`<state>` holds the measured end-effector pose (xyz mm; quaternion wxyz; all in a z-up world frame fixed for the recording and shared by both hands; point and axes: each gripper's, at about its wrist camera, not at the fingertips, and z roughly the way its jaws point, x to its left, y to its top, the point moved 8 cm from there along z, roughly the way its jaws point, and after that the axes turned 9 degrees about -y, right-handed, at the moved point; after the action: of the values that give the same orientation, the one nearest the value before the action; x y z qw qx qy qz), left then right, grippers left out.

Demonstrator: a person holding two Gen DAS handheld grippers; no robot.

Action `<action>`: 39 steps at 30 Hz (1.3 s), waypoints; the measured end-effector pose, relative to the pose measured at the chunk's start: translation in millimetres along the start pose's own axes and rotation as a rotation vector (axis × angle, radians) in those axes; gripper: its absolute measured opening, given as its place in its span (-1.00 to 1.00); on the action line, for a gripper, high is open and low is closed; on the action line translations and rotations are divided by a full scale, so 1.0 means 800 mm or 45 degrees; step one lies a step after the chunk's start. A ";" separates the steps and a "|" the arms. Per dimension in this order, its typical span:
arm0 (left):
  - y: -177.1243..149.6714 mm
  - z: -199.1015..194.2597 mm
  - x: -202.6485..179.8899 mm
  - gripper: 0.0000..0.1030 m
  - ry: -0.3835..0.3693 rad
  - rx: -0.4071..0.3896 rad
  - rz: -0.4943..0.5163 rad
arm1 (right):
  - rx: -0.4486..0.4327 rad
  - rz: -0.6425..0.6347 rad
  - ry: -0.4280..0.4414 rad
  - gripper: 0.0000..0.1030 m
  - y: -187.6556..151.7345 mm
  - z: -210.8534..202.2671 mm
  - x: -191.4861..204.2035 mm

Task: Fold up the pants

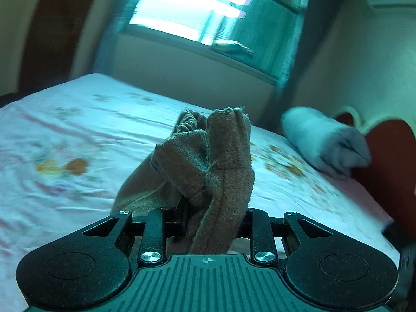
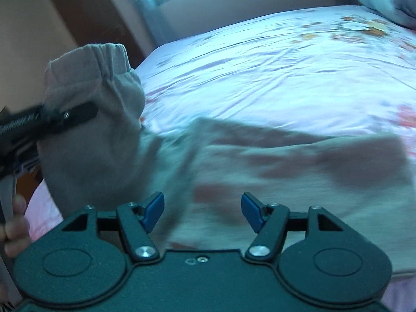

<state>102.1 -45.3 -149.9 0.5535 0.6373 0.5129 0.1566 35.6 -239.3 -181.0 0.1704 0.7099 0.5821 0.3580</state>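
Note:
The brown pants [image 1: 221, 161] are bunched in my left gripper [image 1: 205, 215], which is shut on them and holds that end raised above the bed. In the right wrist view the left gripper [image 2: 78, 115] comes in from the left, clamped on the elastic waistband end, which stands up. The rest of the pants [image 2: 299, 171] lies spread across the bed, blurred. My right gripper [image 2: 202, 210] is open, with blue pads [image 2: 153, 209] apart, just above the spread cloth and holding nothing.
The bed sheet [image 1: 78, 130] is white-pink with flower prints. A rolled pale blanket [image 1: 325, 140] lies at the bed's far right by a red headboard [image 1: 390, 161]. A window [image 1: 195, 7] and a dark wooden door [image 2: 85, 18] are behind. A person's fingers [image 2: 13, 234] hold the left handle.

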 end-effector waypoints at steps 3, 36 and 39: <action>-0.018 0.019 -0.048 -0.45 -0.078 0.059 0.034 | -0.037 0.085 -0.048 0.13 0.009 -0.021 -0.048; -0.158 0.034 -0.267 0.63 -0.199 0.394 0.895 | -0.099 0.383 -0.173 0.27 0.040 -0.084 -0.187; -0.131 0.017 -0.239 0.63 -0.151 0.384 0.763 | -0.057 0.332 -0.139 0.25 0.043 -0.077 -0.174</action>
<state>-19.2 -225.5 -174.8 0.4112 0.8424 0.2871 0.1974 7.2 -390.8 -159.5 0.1697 0.7940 0.4665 0.3509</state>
